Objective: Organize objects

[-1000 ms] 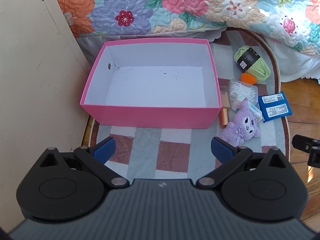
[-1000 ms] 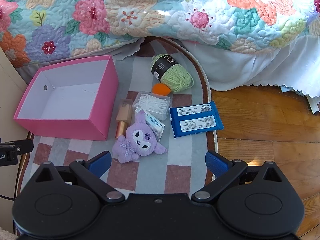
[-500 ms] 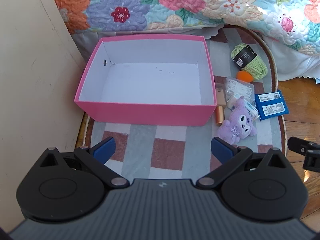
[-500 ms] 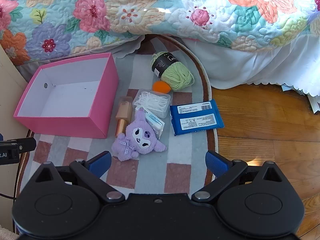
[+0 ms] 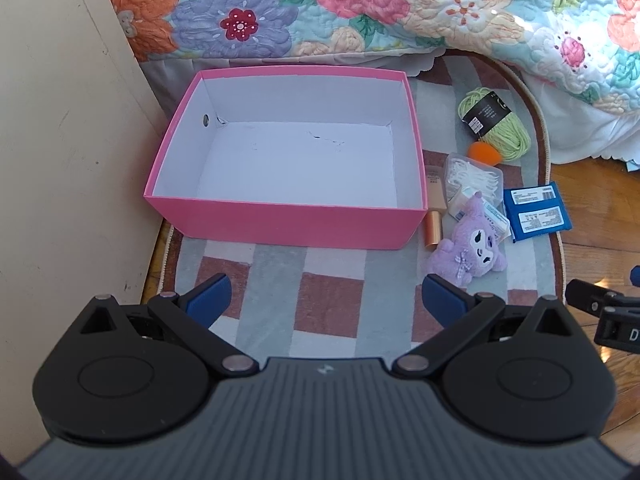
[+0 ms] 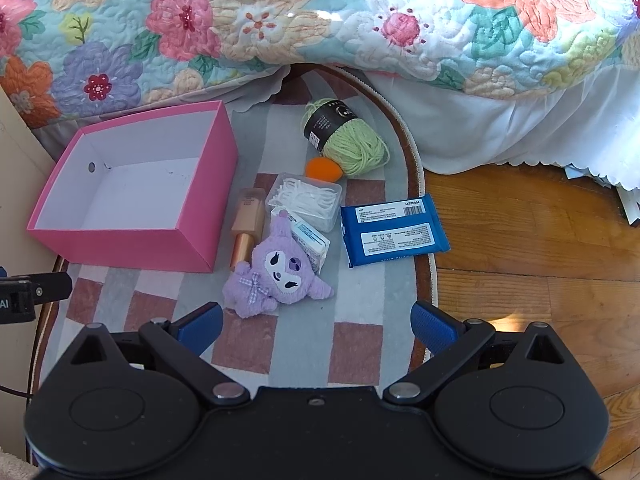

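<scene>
An empty pink box (image 5: 280, 224) (image 6: 120, 246) with a white inside stands on a checked rug. To its right lie a purple plush toy (image 6: 280, 276) (image 5: 472, 248), a copper-capped tube (image 6: 246, 228), a small white carton (image 6: 310, 240), a clear case of white picks (image 6: 306, 200), an orange sponge (image 6: 322, 168), green yarn (image 6: 352, 140) and a blue wipes pack (image 6: 394, 230). My left gripper (image 5: 326, 300) hangs open in front of the box. My right gripper (image 6: 316, 328) is open just short of the plush toy. Neither holds anything.
A bed with a floral quilt (image 6: 320, 20) and white skirt (image 6: 500, 128) runs along the back. A cream panel (image 5: 60, 160) stands left of the box. The rug's edge (image 6: 424, 240) meets wooden floor (image 6: 540, 260) on the right.
The left gripper has drawn back and up, so the box sits smaller and further right in its view. The right gripper has risen slightly. Both stay open.
</scene>
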